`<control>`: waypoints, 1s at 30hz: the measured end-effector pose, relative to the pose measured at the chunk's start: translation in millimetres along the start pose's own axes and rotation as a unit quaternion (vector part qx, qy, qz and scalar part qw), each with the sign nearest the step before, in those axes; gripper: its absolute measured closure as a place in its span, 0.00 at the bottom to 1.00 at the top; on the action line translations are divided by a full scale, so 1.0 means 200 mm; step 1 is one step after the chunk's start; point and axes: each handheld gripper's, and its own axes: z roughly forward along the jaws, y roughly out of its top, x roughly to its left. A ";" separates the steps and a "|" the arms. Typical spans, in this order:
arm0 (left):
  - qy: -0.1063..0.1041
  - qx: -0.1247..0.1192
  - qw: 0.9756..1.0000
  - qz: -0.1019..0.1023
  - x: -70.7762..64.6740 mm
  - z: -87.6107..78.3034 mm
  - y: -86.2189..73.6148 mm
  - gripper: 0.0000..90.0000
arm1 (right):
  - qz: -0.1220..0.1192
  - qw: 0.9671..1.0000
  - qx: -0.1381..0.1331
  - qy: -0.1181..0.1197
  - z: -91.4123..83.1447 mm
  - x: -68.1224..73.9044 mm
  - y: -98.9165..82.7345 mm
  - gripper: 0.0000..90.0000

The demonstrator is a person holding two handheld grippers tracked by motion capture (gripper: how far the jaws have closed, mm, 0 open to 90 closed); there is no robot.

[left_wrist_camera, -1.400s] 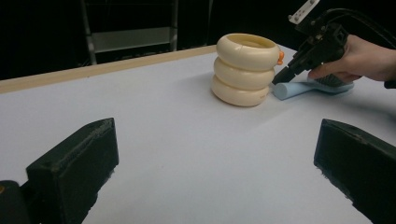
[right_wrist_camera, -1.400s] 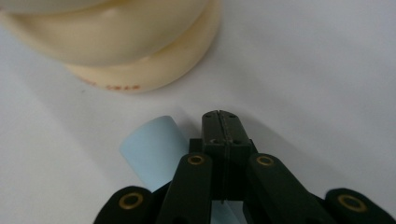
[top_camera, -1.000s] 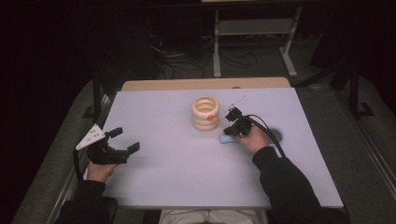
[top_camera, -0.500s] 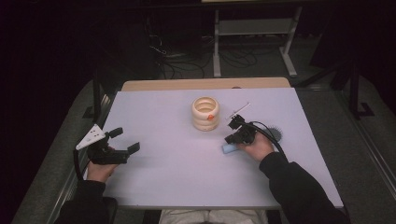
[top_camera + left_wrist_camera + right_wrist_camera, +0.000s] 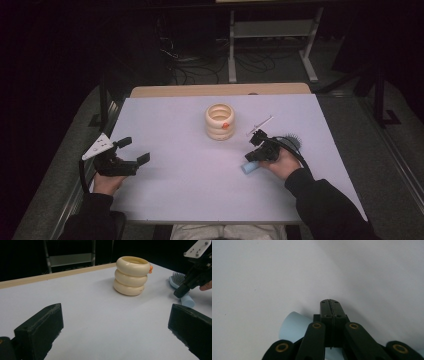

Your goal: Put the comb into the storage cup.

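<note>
A light-blue hairbrush lies right of centre on the white table, its handle end toward me and its dark bristles farther back. My right gripper is shut, jaws pressed together with nothing between them, tip resting over the handle. In the left gripper view the brush lies under that shut tip. A cream holder of stacked rings with an orange knob stands at mid-table. My left gripper rests open at the table's left edge, its jaws wide apart.
A bare wooden strip runs along the table's far edge. Beyond it stand a metal rack and loose cables on the dark floor. The cream holder stands between the two grippers, farther back.
My right hand has drawn back toward me and slightly right, away from the ring holder, and the blue handle end shows nearer too. The left gripper has stayed put.
</note>
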 end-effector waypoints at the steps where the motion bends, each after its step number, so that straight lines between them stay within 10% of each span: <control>1: 0.000 0.000 1.000 0.000 0.00 0.00 0.00 0.00 | -0.002 1.000 0.001 0.002 0.00 0.01 0.00 0.99; 30: -0.004 0.007 1.000 -0.002 0.00 0.01 0.00 0.00 | -0.030 0.999 0.021 0.005 -0.13 0.05 -0.17 0.99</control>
